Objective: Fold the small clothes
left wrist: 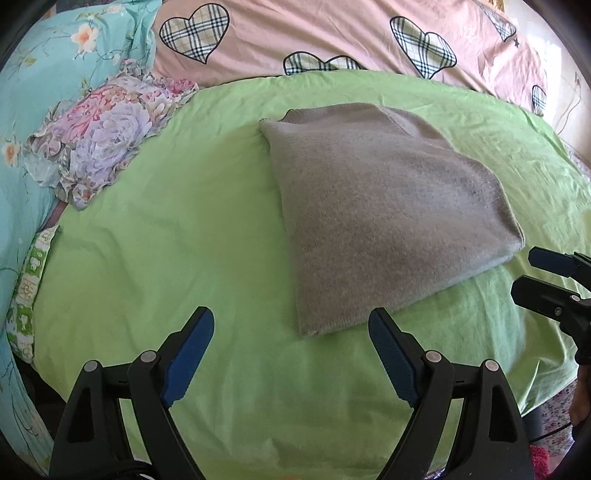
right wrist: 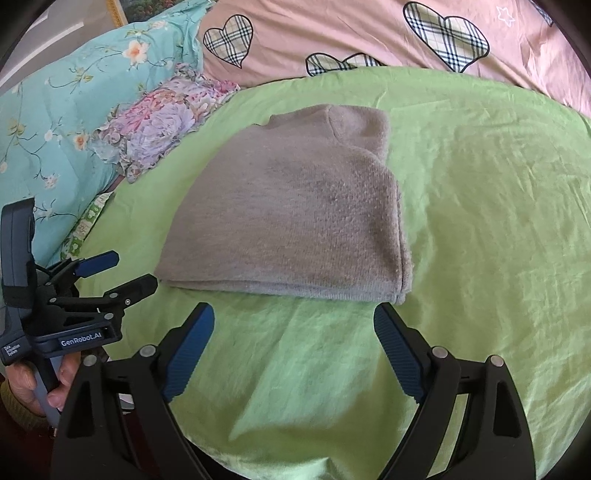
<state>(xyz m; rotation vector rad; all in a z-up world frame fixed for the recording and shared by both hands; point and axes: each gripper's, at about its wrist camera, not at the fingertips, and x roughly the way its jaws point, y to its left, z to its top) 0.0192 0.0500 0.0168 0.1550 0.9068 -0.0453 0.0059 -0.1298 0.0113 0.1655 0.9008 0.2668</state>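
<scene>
A grey knit garment (left wrist: 388, 206) lies folded into a thick, roughly square stack on the green sheet (left wrist: 166, 229). My left gripper (left wrist: 291, 317) hovers open just short of the garment's near corner, with nothing between its blue pads. In the right wrist view the same garment (right wrist: 295, 214) lies flat with its folded edge toward me. My right gripper (right wrist: 294, 312) stands wide open just before that edge, holding nothing. Each gripper also shows in the other's view: the right gripper (left wrist: 524, 271) at the right edge, the left gripper (right wrist: 133, 267) beside the garment's left corner.
A pink quilt with plaid hearts (left wrist: 295, 33) lies behind the green sheet (right wrist: 480, 221). A teal floral quilt (left wrist: 44, 74) and a ruffled floral pillow (left wrist: 103, 136) sit at the left. A hand (right wrist: 26, 384) holds the left gripper's handle.
</scene>
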